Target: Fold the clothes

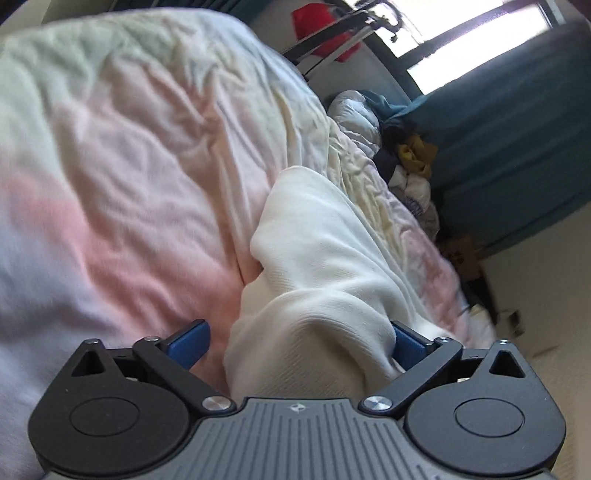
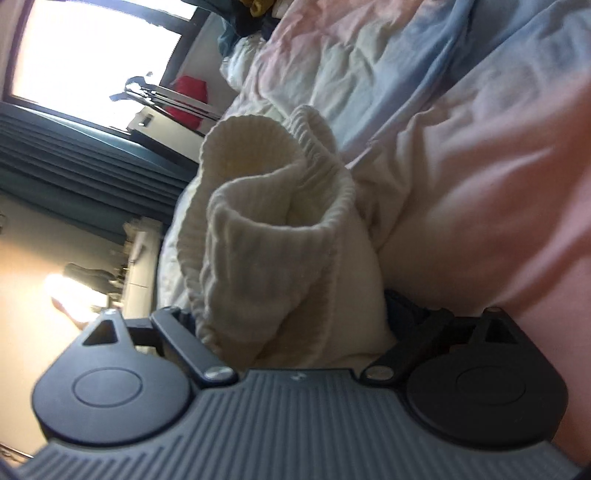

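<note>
Both hand-held grippers (image 1: 299,343) (image 2: 291,314) spread | white garment (image 1: 325,258) bunched between jaws

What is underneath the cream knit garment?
The cream knit garment lies on a rumpled pink, white and blue duvet. Whatever is directly beneath its folds is covered and cannot be seen.

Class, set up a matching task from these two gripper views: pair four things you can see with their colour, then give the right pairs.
Things:
1. garment lying between the fingers
2. curtain
3. gripper fingers
4. bag hanging by the window

Colours:
A. red
B. blue
C. cream white
D. teal

Pairs: 1-C, 2-D, 3-B, 4-A
</note>
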Demonstrator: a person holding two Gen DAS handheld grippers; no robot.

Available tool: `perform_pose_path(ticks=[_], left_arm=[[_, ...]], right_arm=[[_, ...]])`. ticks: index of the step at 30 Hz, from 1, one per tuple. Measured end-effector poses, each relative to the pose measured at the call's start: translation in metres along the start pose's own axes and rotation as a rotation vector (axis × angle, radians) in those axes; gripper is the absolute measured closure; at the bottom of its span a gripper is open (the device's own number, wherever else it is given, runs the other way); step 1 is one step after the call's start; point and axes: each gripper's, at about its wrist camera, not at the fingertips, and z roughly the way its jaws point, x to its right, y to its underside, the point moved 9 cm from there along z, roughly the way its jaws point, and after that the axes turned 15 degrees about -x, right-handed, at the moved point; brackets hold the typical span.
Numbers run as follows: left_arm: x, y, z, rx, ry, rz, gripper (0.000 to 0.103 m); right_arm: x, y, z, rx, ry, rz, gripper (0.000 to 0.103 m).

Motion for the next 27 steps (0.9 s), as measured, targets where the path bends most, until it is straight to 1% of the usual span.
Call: perform_pose_path(ticks=[1,2,3,5,6,7,8,9,11,13,15,20,23,27], left_arm=[[-0.001,0.000,0.000,0.002,0.011,-0.008,0.012],[-0.001,-0.001,0.000,0.005,0.022,-0.015,0.016],[-0.002,-0.001,0.000,0.007,0.026,-0.021,0.019],[-0.002,0.000,0.000,0.010,0.035,-0.026,0.025],[-0.002,-0.001,0.000,0.012,0.041,-0.028,0.031],[0.000,-0.001,-0.001,0.017,0.049,-0.029,0.037],[0.002,-0.001,-0.003,0.021,0.059,-0.028,0.041],[0.004,0.000,-0.004,0.024,0.069,-0.028,0.048],[0.007,0.004,-0.011,0.036,0.088,-0.035,0.053],[0.009,0.007,-0.019,0.042,0.111,-0.053,0.057],[0.018,0.007,-0.032,0.039,0.158,-0.081,0.059],[0.064,0.005,-0.064,0.064,0.191,-0.035,0.059],[0.098,0.003,-0.065,0.066,0.217,-0.017,0.059],[0.153,0.006,-0.047,0.047,0.240,0.049,0.059]], right_arm=[[-0.005,0.002,-0.003,0.010,-0.032,-0.010,0.009],[-0.010,0.004,-0.007,0.024,-0.065,-0.022,0.013],[-0.013,0.004,-0.010,0.037,-0.079,-0.032,0.018],[-0.013,0.006,-0.011,0.047,-0.060,-0.034,0.034],[-0.013,0.007,-0.011,0.050,-0.051,-0.032,0.039],[-0.012,0.008,-0.012,0.056,-0.046,-0.032,0.050],[-0.014,0.010,-0.014,0.064,-0.045,-0.037,0.055],[-0.017,0.012,-0.017,0.075,-0.049,-0.048,0.057],[-0.024,0.015,-0.026,0.105,-0.059,-0.079,0.062],[-0.035,0.018,-0.036,0.130,-0.083,-0.098,0.063],[-0.049,0.018,-0.048,0.143,-0.099,-0.125,0.064],[-0.085,0.008,-0.087,0.187,-0.126,-0.184,0.064],[-0.096,-0.005,-0.112,0.216,-0.138,-0.195,0.064],[-0.092,-0.020,-0.153,0.287,-0.145,-0.188,0.064]])
